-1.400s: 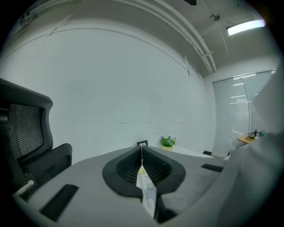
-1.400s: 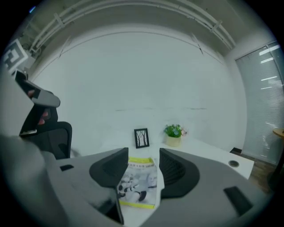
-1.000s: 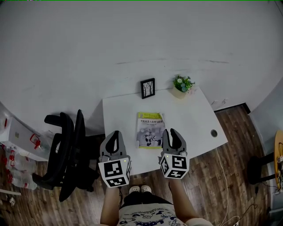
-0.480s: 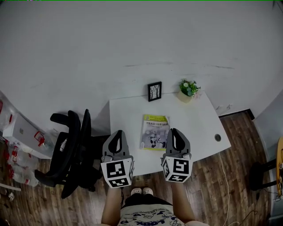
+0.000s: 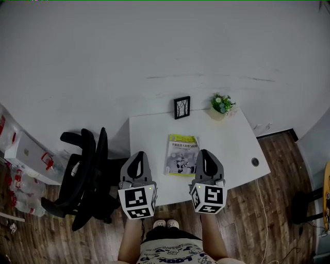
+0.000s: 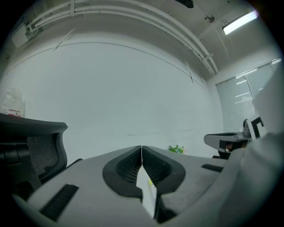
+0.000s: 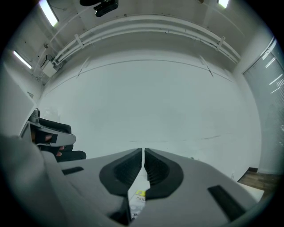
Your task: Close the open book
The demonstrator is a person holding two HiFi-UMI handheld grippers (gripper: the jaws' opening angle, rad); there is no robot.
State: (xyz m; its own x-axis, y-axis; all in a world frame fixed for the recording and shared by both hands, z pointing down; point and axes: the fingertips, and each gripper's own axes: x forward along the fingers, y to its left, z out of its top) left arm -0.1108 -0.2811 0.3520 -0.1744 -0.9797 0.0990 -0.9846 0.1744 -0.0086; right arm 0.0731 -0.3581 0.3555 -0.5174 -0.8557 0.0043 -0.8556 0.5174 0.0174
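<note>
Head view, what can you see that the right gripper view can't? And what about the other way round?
Only the head view shows the picture frame, the person's shoes and the round cable hole in the white table.

Only the right gripper view shows the ceiling lights and the ceiling pipes.

Both show the book, the white wall, the wooden floor and the right gripper. Its jaws are shut with nothing between them, and in its own view the book is only a sliver below them.
</note>
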